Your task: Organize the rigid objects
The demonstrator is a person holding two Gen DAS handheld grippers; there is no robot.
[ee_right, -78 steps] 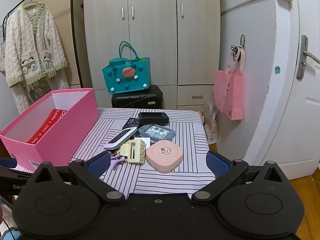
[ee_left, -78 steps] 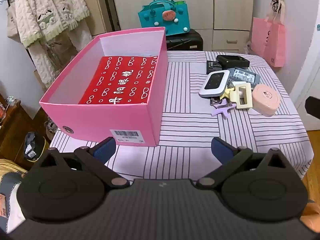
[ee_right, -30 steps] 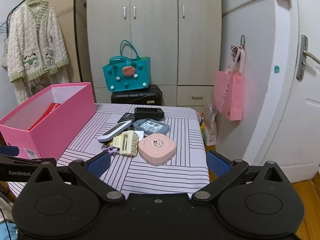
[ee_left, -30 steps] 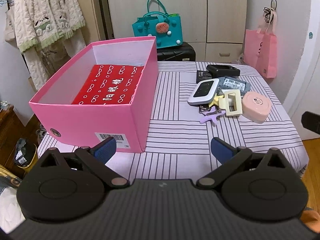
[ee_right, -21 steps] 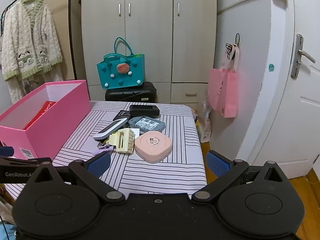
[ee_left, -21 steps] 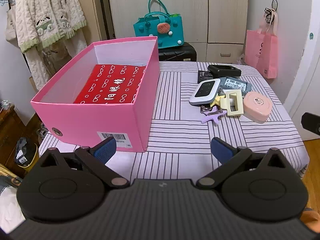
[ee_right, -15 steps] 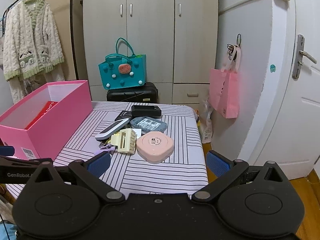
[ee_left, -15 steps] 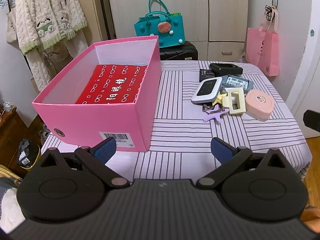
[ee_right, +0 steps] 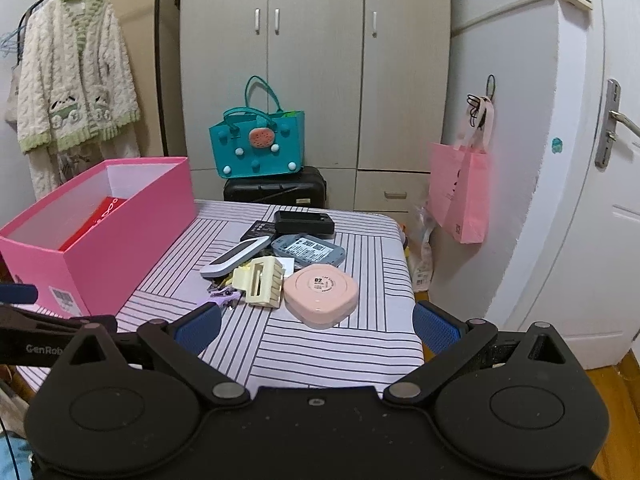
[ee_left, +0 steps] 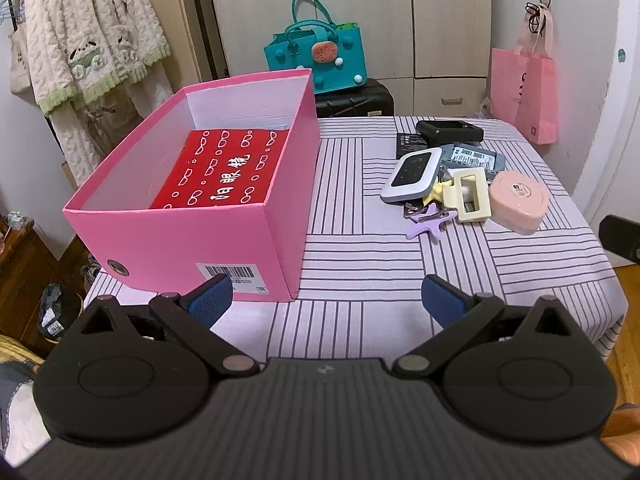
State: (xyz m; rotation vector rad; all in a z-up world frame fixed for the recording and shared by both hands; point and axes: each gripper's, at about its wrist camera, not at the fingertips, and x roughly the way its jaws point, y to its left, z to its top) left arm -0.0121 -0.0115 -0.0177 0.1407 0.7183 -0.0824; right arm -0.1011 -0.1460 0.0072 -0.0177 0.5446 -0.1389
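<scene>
— Which hand goes first?

— Your right gripper [ee_right: 316, 326]: the pink case [ee_right: 320, 289] lies at twelve o'clock, just beyond its spread, empty jaws. Your left gripper [ee_left: 326, 298] is equally released; from it the pile sits at one o'clock, the pink box [ee_left: 224, 236] at eleven.

— Anything hidden?

— Small clips under the white device [ee_left: 412, 174] are hard to make out.

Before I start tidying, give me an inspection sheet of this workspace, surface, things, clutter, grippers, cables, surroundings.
Surface: striped tablecloth, flat.
Job's things: pink box open, red packet inside; pink round case, cream hair clip, white device, black case piled on the cloth.
Clutter: purple clip and small bits under the pile.
Grippers: left gripper and right gripper open, empty.
Cables: nothing seen.
Surroundings: wardrobe, teal bag, pink bag.
</scene>
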